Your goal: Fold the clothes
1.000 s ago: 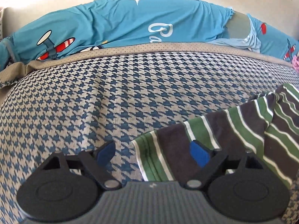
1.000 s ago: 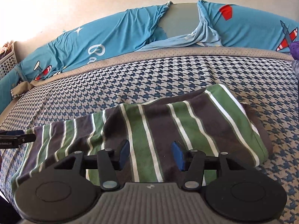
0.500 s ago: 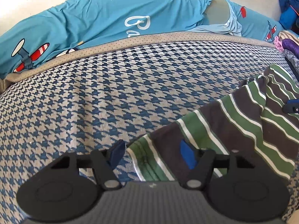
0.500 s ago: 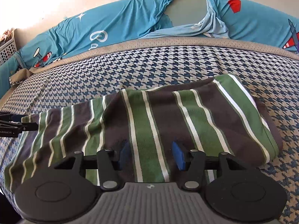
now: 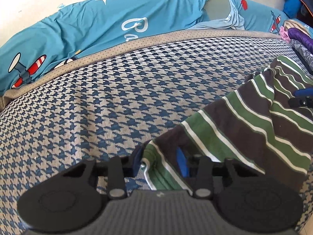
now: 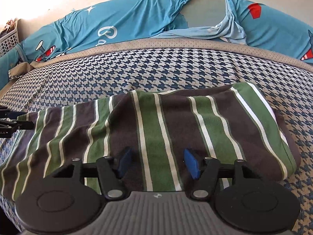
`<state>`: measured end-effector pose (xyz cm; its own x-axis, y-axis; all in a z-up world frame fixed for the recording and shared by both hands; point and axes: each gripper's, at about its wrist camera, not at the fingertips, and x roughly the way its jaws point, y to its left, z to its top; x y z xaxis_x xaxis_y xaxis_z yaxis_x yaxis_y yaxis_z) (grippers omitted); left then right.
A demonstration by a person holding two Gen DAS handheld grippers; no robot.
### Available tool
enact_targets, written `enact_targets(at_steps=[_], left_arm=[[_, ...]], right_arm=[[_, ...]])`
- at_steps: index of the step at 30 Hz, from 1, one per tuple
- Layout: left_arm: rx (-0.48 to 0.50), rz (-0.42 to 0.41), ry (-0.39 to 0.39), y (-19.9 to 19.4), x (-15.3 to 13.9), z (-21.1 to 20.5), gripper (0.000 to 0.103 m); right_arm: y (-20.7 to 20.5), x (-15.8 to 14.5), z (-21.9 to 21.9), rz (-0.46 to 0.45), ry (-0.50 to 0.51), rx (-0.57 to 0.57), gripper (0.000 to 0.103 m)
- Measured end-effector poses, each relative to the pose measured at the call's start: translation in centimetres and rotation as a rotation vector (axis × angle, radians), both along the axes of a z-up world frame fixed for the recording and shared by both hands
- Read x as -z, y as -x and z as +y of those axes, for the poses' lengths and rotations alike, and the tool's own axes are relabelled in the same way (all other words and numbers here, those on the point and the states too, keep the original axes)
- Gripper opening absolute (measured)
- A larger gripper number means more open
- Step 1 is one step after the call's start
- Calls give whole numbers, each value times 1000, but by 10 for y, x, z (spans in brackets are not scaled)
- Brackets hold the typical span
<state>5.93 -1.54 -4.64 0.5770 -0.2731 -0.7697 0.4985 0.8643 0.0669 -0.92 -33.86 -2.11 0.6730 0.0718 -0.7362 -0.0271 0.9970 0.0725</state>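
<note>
Folding looks barely begun: striped garment lies roughly doubled on the bed, left tool just closing onto its left end, right tool just widening, spread above its near edge.

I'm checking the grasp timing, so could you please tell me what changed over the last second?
The left hand-held gripper has just been closing, pinching the striped garment by its corner. The right hand-held gripper has just opened slightly above it. The garment stays flat on the houndstooth cover.
</note>
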Motion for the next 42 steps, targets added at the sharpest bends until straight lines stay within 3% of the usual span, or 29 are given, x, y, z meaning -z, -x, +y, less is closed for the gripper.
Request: enact_targets(at_steps=[2,7,24,30,34,39,40,42], left_arm=[[-10,-1,-4,0,0,1,16],[-9,-30,-25,4,2,-2,6],[-308,-9,12,-5,4,22,5],[-382,27,54,-11,5,31,9],[-383,3,12,-9,6,25,14],[-435,-8,12,-9,2,27,35],[-444,-13,23,-9,0,29,43],[-453,-64,12,-7,-7,26,48]], right_arm=[[0,0,1,-1,7,-4,60],[-1,2,3,-2,18,-10,63],[-4,2,5,-5,38,-33,65],[-3,-3,3,-24,24,-24,65],[-7,-4,-2,-34,4,5,65],[-15,-10,-3,-83,-7,13,65],[-16,-11,-2,-92,-12,14,65],[-21,-12,0,-100,-22,6,65]])
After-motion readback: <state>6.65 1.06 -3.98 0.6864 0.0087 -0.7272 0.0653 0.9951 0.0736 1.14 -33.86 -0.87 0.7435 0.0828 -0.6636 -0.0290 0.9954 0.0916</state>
